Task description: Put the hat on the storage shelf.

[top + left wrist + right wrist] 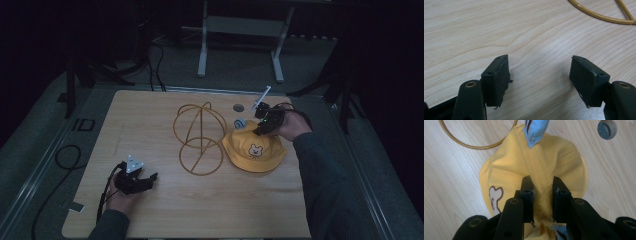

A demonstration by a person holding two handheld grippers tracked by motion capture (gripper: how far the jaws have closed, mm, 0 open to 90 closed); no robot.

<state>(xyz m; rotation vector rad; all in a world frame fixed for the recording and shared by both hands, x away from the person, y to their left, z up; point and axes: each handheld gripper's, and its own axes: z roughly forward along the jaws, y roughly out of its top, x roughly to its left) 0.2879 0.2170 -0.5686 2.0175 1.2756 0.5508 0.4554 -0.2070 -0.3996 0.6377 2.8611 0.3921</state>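
Note:
A yellow child's hat [250,156] with a bear patch [256,150] lies on the wooden table [150,120], right of centre. My right gripper [261,131] reaches in from the far right side and is shut on the hat's crown. In the right gripper view the gripper [543,187] pinches a ridge of the yellow hat [506,165] between its pads, and a blue fabric ear [535,130] stands beyond it. My left gripper [150,179] rests near the table's front left, open, with bare wood between its jaws [540,72].
A gold wire hat stand [200,137] stands mid-table, just left of the hat; its base ring [599,16] lies ahead of the left gripper. A grey round inset [238,107] sits behind the hat. Cables [65,155] run on the floor to the left.

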